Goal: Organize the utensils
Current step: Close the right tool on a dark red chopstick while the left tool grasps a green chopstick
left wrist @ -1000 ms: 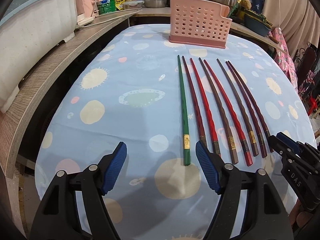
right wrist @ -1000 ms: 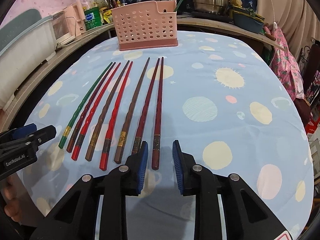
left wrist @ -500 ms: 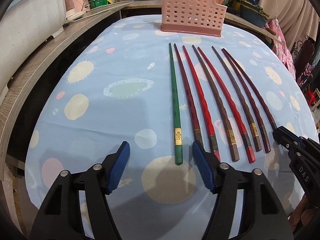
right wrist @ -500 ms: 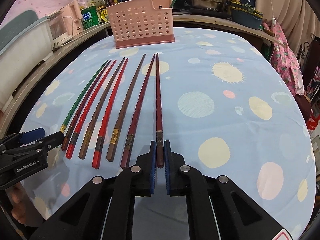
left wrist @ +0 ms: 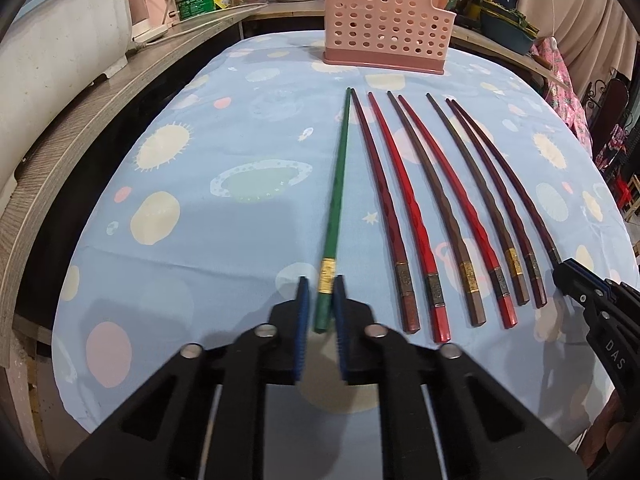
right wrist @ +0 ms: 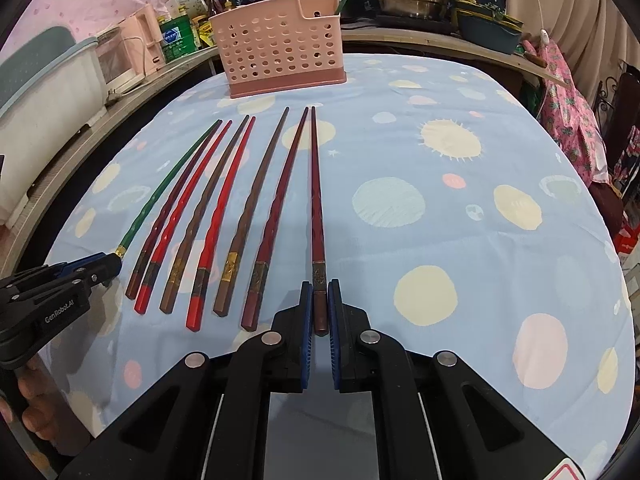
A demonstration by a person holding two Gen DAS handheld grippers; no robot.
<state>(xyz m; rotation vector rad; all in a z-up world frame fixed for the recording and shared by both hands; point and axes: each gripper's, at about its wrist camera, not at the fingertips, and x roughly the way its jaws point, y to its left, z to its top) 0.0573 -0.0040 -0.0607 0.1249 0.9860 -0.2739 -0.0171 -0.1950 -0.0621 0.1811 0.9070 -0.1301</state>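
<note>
While seven chopsticks lie side by side on the table [left wrist: 168, 280], none has reached the pink holder [left wrist: 384, 20] that stands at the far edge, so I judge the sorting barely begun. Through its perforated front nothing shows clearly inside; whether the green stick rising near it in the right wrist view stands in it, I cannot tell.

Left gripper [left wrist: 321, 304]: jaws closed on the butt end of the green chopstick [left wrist: 338, 184], the leftmost of the row. Pads press its sides just behind the gilt band. That frame is slightly blurred.

Right gripper [right wrist: 320, 308]: jaws closed on the butt of the dark red chopstick [right wrist: 316, 200], the rightmost of the row. Both gripped sticks point toward the holder, tips nearest the far edge.

Between them, ungripped, five more: a maroon one [left wrist: 380, 208], a bright red one [left wrist: 408, 216], a brown one [left wrist: 436, 208], another bright red one [left wrist: 460, 216], another brown one [left wrist: 480, 196]. All lie near the front edge, butts toward the grippers.

Left to do, by my reading: lift both gripped sticks, carry them to the holder, drop them in, then fetch the remaining five.
</note>
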